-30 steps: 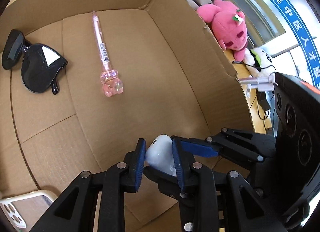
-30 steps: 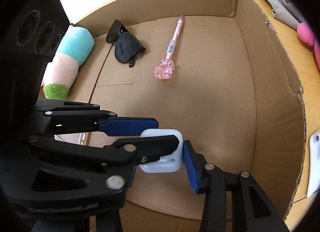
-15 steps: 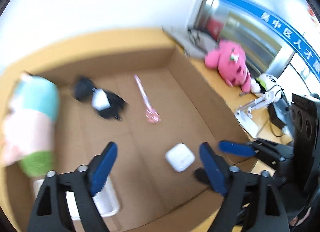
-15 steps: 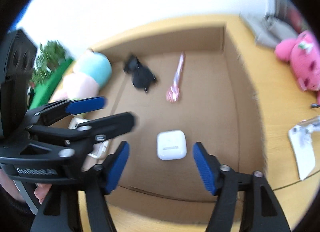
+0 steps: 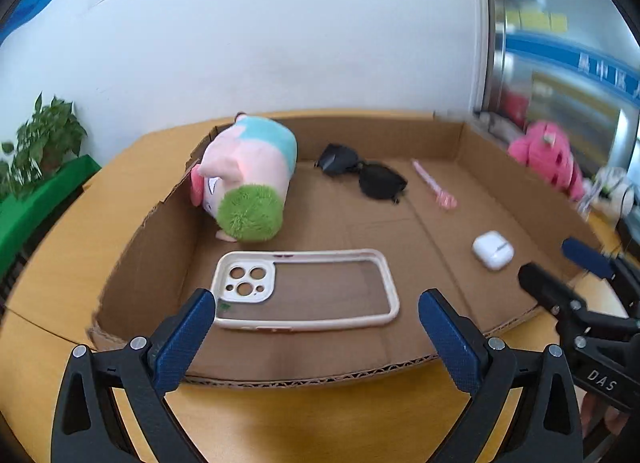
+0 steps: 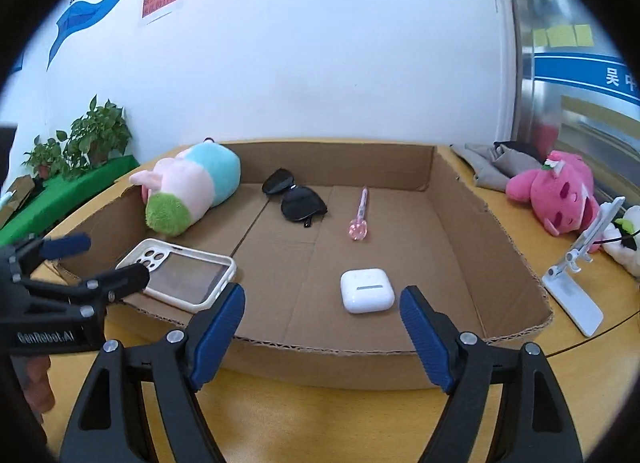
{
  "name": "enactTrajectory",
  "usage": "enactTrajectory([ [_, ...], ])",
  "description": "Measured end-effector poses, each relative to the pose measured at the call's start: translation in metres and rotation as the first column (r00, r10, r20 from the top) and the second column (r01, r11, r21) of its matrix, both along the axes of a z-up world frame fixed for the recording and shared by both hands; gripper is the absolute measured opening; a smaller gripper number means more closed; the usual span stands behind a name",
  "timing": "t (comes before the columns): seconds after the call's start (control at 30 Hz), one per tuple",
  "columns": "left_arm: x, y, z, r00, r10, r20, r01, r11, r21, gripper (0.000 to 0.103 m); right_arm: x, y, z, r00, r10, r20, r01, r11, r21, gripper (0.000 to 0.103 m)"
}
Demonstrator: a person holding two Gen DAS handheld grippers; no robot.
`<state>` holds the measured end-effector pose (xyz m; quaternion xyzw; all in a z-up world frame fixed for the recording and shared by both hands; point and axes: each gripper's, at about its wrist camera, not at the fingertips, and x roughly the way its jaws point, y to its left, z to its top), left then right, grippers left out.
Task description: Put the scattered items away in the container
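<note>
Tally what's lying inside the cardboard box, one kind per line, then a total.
Plush toy: 1
Sunglasses: 1
Pink pen: 1
Phone case: 1
White earbuds case: 1
Total in the cardboard box: 5

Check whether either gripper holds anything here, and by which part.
Nothing is held. The left gripper and right gripper are both open and empty; the earbud case lies free in the box.

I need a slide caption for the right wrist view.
Open right tongs before a cardboard box holding an earbud case.
</note>
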<state>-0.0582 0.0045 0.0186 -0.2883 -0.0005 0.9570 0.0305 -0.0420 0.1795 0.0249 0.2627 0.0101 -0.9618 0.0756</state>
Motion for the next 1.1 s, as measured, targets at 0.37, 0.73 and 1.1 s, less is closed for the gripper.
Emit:
enactTrajectory([
  [0.37,0.0032,0.0049,-0.0066,0.991,0.077,-0.108,-0.081,0.996,-0.031,0.103,-0.0002,0.0010,-0.0070,0.999,-0.019,-0.041,0.019,1.000,-0.003,0.088],
  [0.73,0.0037,0.0043,-0.0065,0.992,0.077,-0.104,-0.081,0.996,-0.029,0.103,0.0002,-0.0002,-0.0072,0.999,-0.019,-0.041,0.019,1.000,0.002,0.089],
  [1.1,0.0039,0.0041,-0.0062,0.992,0.077,-0.104,-0.080,0.996,-0.029,0.103,0.0003,-0.0006,-0.0071,0.999,-0.019,-0.041,0.019,1.000,0.002,0.089],
])
